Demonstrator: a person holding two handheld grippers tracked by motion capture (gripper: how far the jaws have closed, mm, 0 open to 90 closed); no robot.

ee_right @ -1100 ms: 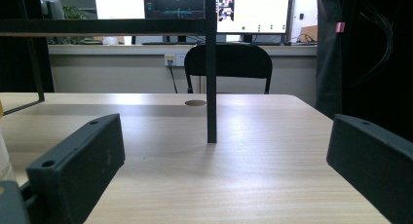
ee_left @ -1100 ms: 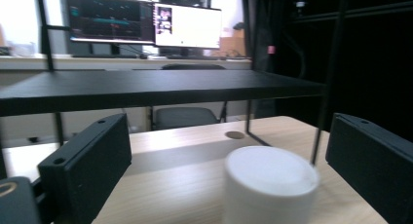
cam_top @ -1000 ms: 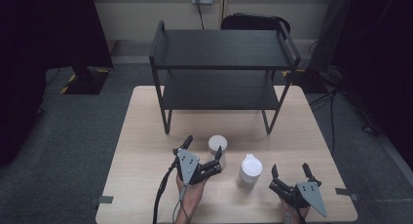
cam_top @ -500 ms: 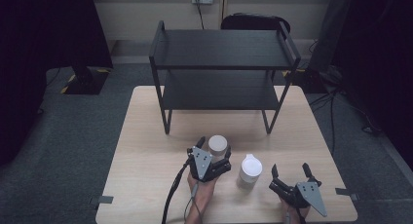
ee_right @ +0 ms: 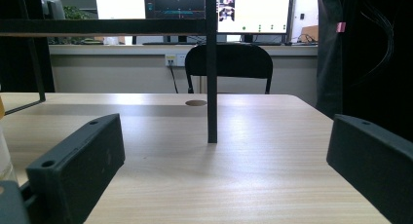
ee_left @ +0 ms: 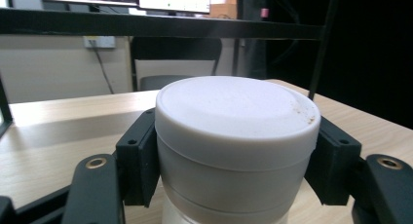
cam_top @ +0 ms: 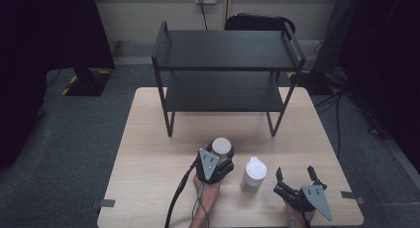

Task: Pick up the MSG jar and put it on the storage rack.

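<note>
A round white jar (cam_top: pixel 221 146) with a flat lid stands on the wooden table (cam_top: pixel 148 139), in front of the black rack. My left gripper (cam_top: pixel 218 161) is shut on it. In the left gripper view the jar (ee_left: pixel 237 107) is very close, and the left gripper (ee_left: pixel 236 165) presses a black pad against each side of it. A white bottle with a spouted cap (cam_top: pixel 253 173) stands just right of the jar. My right gripper (cam_top: pixel 295 174) rests near the table's front right, open, with nothing between its fingers; it (ee_right: pixel 224 160) faces a rack leg (ee_right: pixel 211 87).
A black two-tier rack (cam_top: pixel 228 64) stands at the back of the table, both shelves bare. A black chair (ee_right: pixel 229 63) and monitors lie beyond the table. Bare tabletop stretches to the left of the jar.
My left gripper has moved right and forward to the white jar and shut around it. The right gripper and the bottle have stayed put.
</note>
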